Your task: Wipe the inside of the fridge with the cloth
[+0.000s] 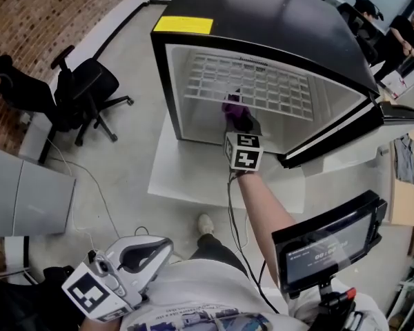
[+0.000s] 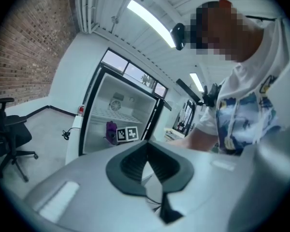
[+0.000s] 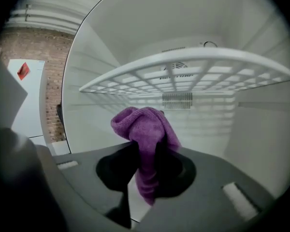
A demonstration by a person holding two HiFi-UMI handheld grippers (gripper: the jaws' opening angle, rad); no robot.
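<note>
right gripper (image 3: 145, 164): jaws clenched on the purple cloth (image 3: 146, 128), bunched end poking forward | we are inside the fridge (image 1: 167, 81), under the wire shelf (image 3: 183, 66) | back wall (image 3: 210, 124) straight ahead, cloth apparently not touching it | left gripper (image 2: 147, 167): clenched, empty, well apart by our body

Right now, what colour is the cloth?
The cloth is purple, clearest in the right gripper view.
</note>
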